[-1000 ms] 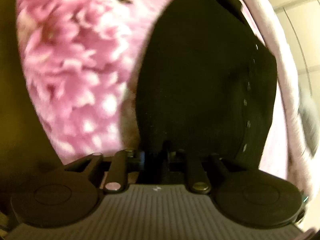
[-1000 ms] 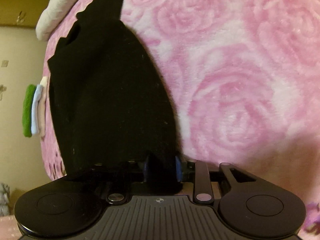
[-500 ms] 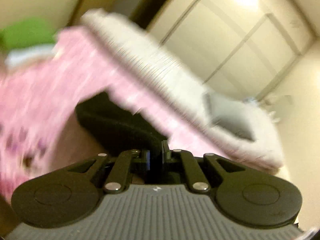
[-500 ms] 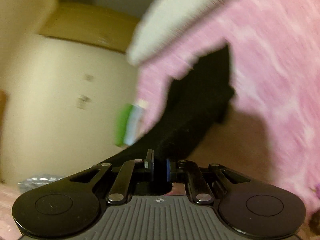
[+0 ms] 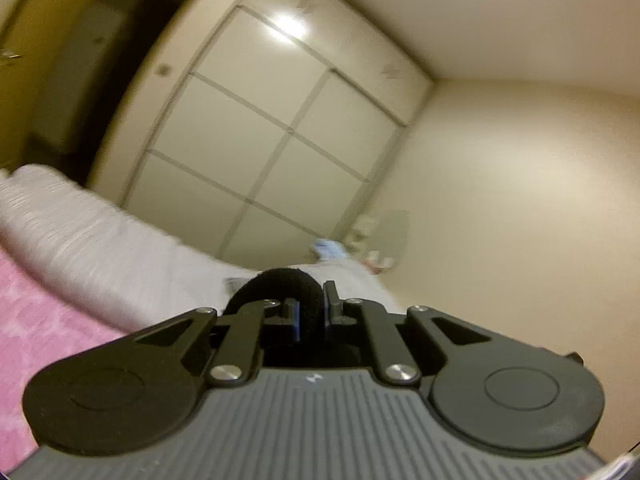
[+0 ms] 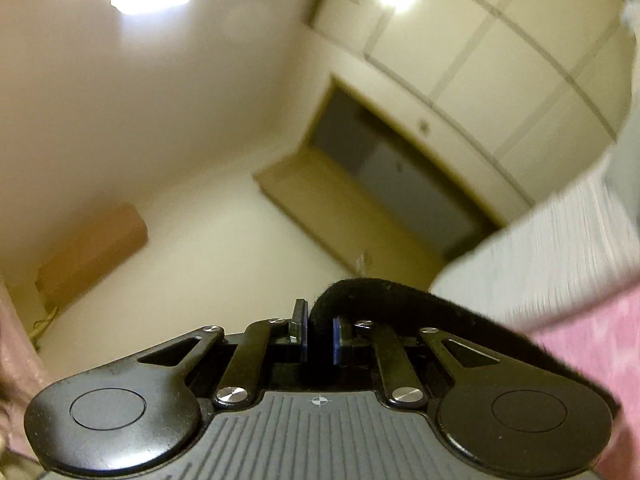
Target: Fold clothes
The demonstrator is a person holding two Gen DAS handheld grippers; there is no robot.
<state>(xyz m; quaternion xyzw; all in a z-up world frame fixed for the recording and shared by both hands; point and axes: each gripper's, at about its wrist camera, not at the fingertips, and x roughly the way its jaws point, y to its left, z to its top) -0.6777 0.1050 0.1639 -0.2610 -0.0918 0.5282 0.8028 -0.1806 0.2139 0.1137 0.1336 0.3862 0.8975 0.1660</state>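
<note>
1. Behind both claws we see cream walls, a panelled wardrobe (image 5: 280, 128) and a dark doorway (image 6: 400, 184); a pink blanket (image 5: 36, 320) and a white ribbed cover (image 5: 100, 236) lie low at the frame edges.
2. We can read no writing or brand anywhere.
3. Our left claw (image 5: 311, 316) is clamped on a fold of the black garment (image 5: 280, 292), which bulges up between the pads and arches to the left.
4. Our right claw (image 6: 319, 338) likewise pinches the black garment (image 6: 400, 296); its visible band runs from the pads rightward and down, behind the claw body.
</note>
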